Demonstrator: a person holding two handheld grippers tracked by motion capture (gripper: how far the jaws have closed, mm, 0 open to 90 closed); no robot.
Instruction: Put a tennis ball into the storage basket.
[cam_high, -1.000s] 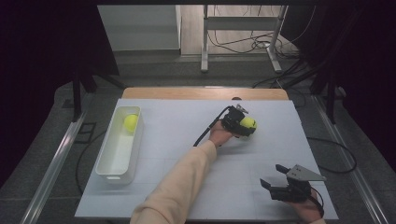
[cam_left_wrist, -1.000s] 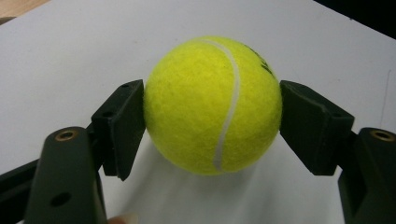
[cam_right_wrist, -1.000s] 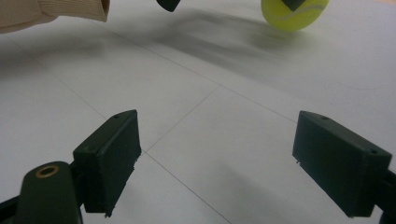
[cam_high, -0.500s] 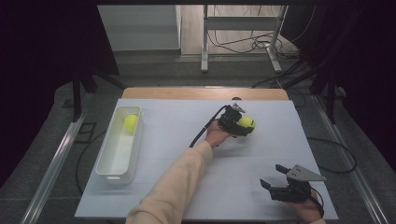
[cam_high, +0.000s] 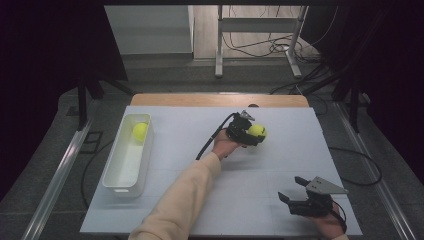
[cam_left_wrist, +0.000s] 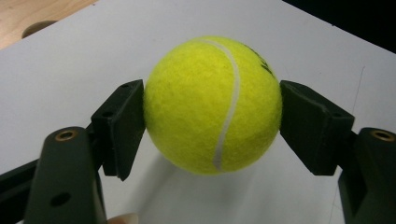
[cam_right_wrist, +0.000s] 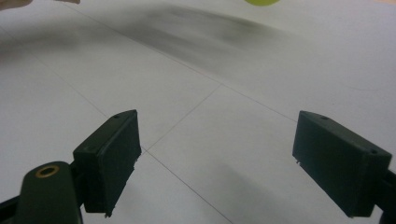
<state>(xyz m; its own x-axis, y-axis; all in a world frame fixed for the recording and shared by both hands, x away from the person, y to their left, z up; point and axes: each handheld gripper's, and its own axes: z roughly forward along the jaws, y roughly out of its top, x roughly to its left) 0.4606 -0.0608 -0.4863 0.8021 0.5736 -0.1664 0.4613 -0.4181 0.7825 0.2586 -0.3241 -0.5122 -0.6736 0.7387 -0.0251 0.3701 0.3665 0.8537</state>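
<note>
A yellow tennis ball (cam_left_wrist: 212, 103) sits between my left gripper's two black pads, which press on its sides; its shadow falls on the white table below it. In the high view the left gripper (cam_high: 248, 133) holds that ball (cam_high: 257, 131) over the middle of the table, right of centre. A second tennis ball (cam_high: 140, 131) lies at the far end of the white tray (cam_high: 116, 177) on the left. My right gripper (cam_high: 295, 192) rests near the front right corner, jaws wide apart with nothing between them (cam_right_wrist: 217, 154).
The white table top (cam_high: 280, 165) ends in a wooden strip at the far side. A metal stand and cables stand on the floor beyond the table. The left gripper's cable trails across the table's middle.
The left hand has carried the ball a little to the left and toward the near side. The right gripper has kept still.
</note>
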